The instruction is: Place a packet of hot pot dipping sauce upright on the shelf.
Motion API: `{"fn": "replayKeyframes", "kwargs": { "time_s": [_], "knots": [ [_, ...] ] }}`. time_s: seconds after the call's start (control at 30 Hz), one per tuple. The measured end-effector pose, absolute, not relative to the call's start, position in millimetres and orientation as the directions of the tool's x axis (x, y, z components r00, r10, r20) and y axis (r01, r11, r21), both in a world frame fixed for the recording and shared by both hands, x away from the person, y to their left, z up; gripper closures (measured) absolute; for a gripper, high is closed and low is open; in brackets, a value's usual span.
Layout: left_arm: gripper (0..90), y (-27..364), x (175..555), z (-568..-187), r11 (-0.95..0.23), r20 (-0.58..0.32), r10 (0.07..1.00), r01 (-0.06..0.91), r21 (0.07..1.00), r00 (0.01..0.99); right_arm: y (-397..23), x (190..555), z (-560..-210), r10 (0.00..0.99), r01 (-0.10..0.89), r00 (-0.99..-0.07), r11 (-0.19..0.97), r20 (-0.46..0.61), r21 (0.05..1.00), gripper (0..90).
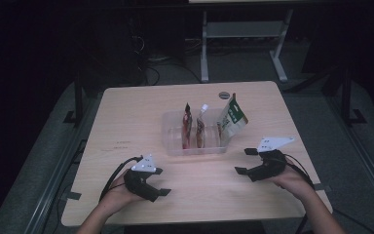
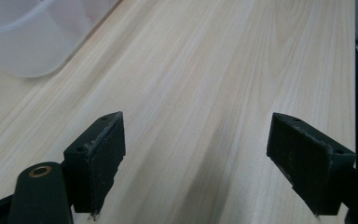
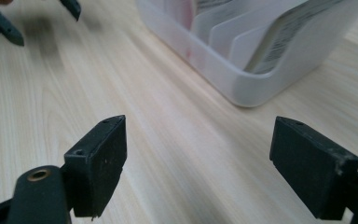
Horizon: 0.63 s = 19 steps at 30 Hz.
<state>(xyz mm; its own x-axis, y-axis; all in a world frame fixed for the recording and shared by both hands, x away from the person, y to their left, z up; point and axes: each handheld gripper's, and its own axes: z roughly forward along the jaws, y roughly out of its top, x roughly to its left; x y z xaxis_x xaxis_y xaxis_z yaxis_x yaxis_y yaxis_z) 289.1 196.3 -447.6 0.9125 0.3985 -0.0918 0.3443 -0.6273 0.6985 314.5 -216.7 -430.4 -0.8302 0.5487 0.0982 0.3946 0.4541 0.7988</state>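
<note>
The table carries everything, its wood top bare apart from a small round thing at 12 o'clock, too dim to identify. At the centre stands the clear bin, and three pouches stand on edge inside it: a green one at the 3 o'clock end, leaning outward over the rim, a white-capped one in the middle, and a red one toward 9 o'clock. The bin's slots seem to keep them upright in a row, which would make each top easy to pinch from above.

The grippers sit on the near side of the bin, well apart from it and from each other. The left gripper is at 7 o'clock from the bin, low over the wood; its jaws are spread wide with nothing between them but bare table. The right gripper is at 4 o'clock, aimed toward the bin's near corner, its jaws likewise wide and empty, touching nothing.
</note>
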Motion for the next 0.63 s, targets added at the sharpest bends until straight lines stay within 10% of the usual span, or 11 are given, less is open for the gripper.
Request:
{"fn": "replayKeyframes", "kwargs": {
  "time_s": [0.63],
  "knots": [
    [18.9,185.1,287.5,-455.6,-0.653,-0.094,0.377,0.336,0.678,0.921,-201.6,310.4,-435.8,0.476,0.356,-0.875,0.513,0.086,0.781,15.1]
  ]
}}
